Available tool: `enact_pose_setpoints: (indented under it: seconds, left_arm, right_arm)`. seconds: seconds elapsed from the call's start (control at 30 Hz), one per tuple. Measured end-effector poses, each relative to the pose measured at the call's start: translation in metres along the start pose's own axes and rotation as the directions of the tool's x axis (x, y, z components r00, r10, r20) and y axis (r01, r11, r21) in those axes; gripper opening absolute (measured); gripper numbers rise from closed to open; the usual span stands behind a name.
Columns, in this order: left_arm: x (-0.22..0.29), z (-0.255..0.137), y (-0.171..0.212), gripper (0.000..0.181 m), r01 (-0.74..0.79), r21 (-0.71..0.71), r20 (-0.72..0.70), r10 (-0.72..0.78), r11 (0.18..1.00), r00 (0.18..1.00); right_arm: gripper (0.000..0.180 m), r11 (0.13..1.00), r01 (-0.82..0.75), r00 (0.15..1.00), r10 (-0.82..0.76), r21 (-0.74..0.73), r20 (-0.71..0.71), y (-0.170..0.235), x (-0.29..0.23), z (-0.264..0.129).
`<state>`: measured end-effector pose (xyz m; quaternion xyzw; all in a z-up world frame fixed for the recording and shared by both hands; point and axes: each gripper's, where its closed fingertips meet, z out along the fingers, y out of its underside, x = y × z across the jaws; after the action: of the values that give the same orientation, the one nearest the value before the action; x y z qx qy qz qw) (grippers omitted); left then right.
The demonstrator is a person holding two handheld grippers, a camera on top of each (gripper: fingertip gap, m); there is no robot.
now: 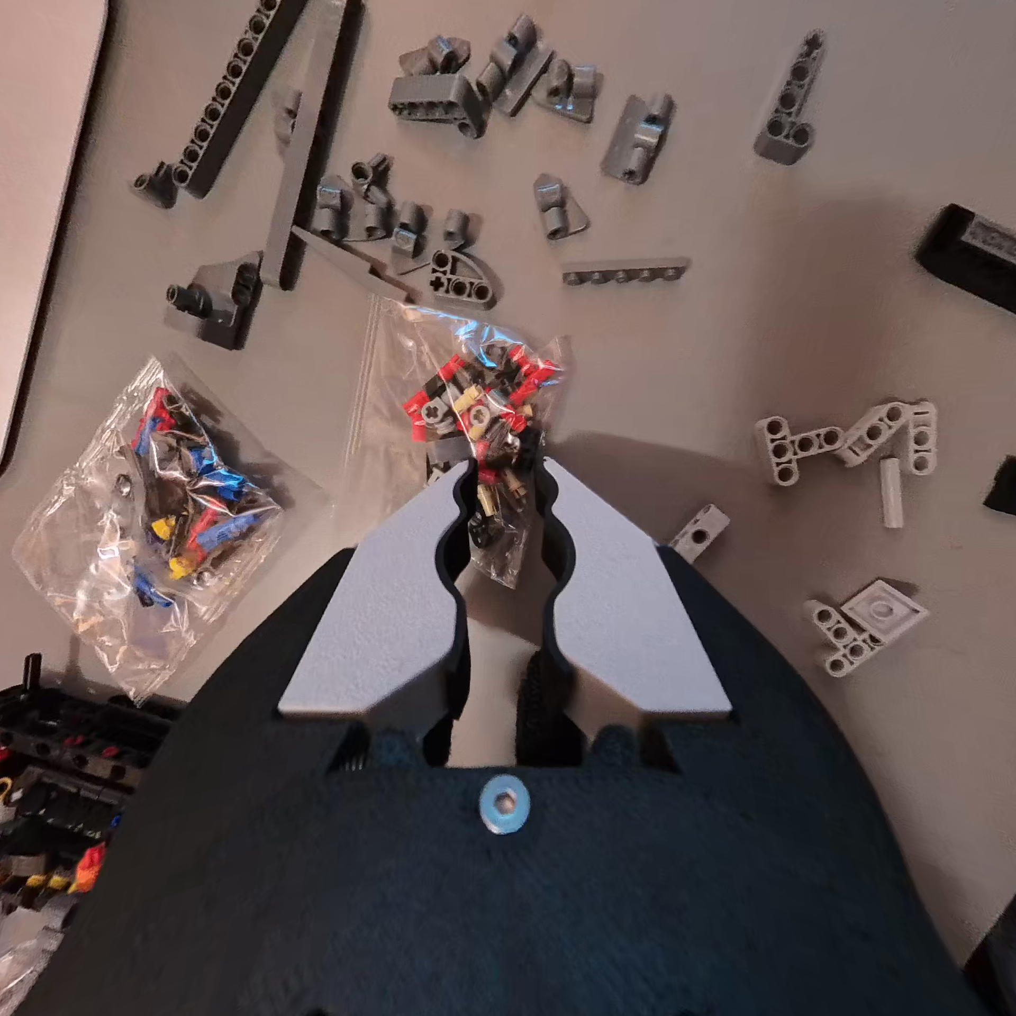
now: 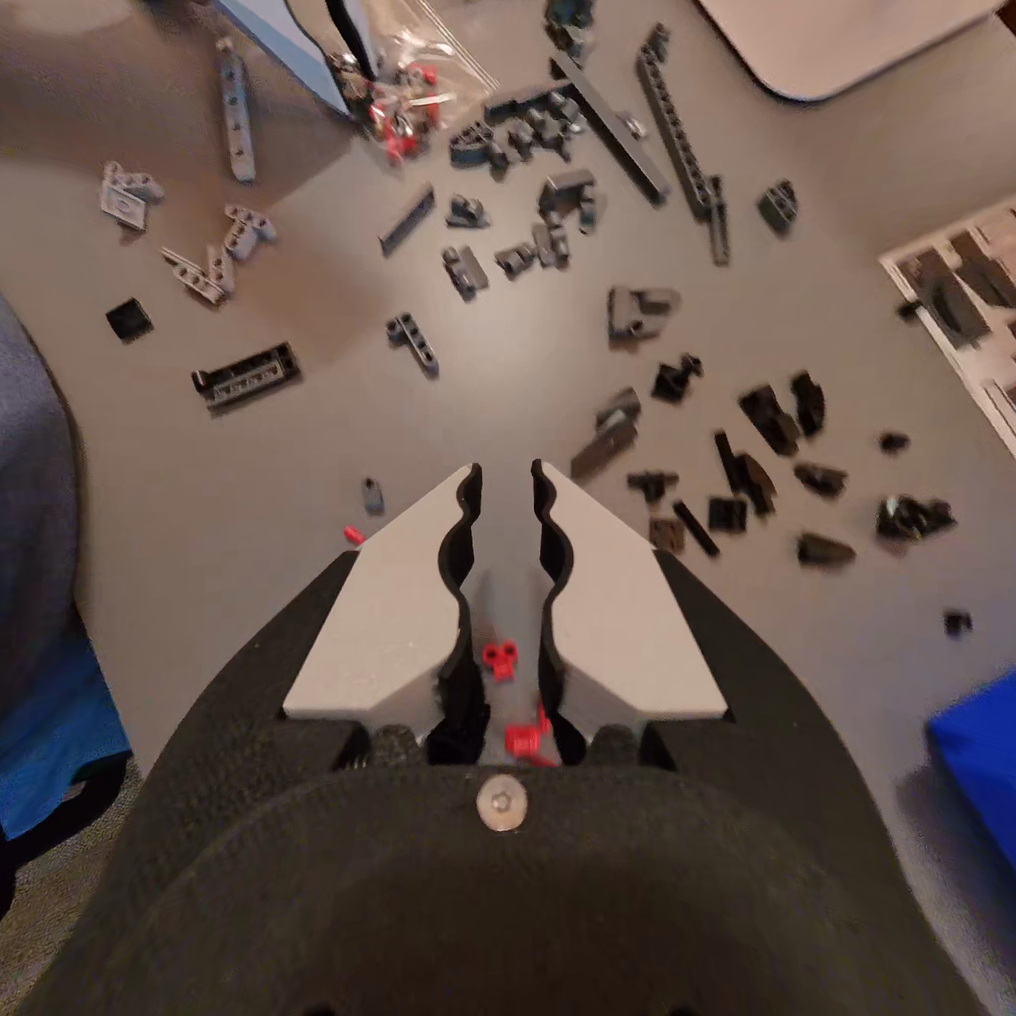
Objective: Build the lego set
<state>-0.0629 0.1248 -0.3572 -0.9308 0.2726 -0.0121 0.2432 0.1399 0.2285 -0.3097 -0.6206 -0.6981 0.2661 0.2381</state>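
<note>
My left gripper (image 1: 508, 467) is shut on a clear bag of small red, tan and black pieces (image 1: 478, 401); the bag's lower corner sits between the jaws. The same bag (image 2: 409, 82) and the left gripper's fingers (image 2: 341, 49) show at the top left of the right wrist view. My right gripper (image 2: 507, 473) is open and empty above the grey table (image 2: 495, 385). Two small red pieces (image 2: 500, 660) lie on the table under its jaws. A second clear bag with blue, yellow and red pieces (image 1: 165, 495) lies to the left.
Dark grey beams and connectors (image 1: 220, 104) are scattered at the back, light grey pieces (image 1: 846, 445) to the right. A partly built black model (image 1: 55, 769) stands at lower left. Black pieces (image 2: 769, 473), an open booklet (image 2: 962, 308) and a blue object (image 2: 984, 769) lie to the right. My right fingertips sit around 25 cm from my left ones. To the blue object (image 2: 984, 769): right tips about 20 cm, left tips about 40 cm.
</note>
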Motion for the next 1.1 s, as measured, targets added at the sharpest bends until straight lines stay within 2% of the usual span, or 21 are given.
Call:
enact_pose_setpoints:
  seconds: [0.17,0.33,0.47,0.6,0.87,1.1]
  left_arm:
    - [-0.007,0.001,0.002,0.018,0.021,-0.038,0.013,-0.020,0.999,1.000]
    - [-0.016,-0.001,0.004,0.020,0.074,-0.053,0.025,-0.073,0.996,0.997]
    - [-0.027,-0.011,-0.001,0.029,0.125,-0.010,0.069,-0.124,0.992,0.990]
    - [-0.026,-0.028,-0.011,0.032,0.140,0.056,0.089,-0.145,0.989,0.986]
    - [0.017,-0.035,-0.052,0.030,0.032,0.182,0.014,-0.036,0.983,0.999]
    - [0.038,-0.029,-0.074,0.027,-0.001,0.247,-0.062,0.017,0.969,0.998]
  right_arm:
    - [0.016,0.997,-0.071,0.993,0.068,-0.027,-0.097,0.033,0.013,-0.032]
    - [0.019,0.992,-0.123,0.981,0.117,-0.034,-0.152,0.058,0.019,-0.045]
    - [0.026,0.991,-0.125,0.978,0.117,-0.039,-0.171,0.066,0.021,-0.040]
    - [0.028,0.989,-0.145,0.970,0.146,0.019,-0.194,0.059,0.036,-0.037]
    - [0.029,0.985,-0.172,0.970,0.169,0.000,-0.176,0.047,0.065,0.008]
    - [0.024,0.982,-0.184,0.972,0.175,-0.044,-0.157,0.050,0.076,0.022]
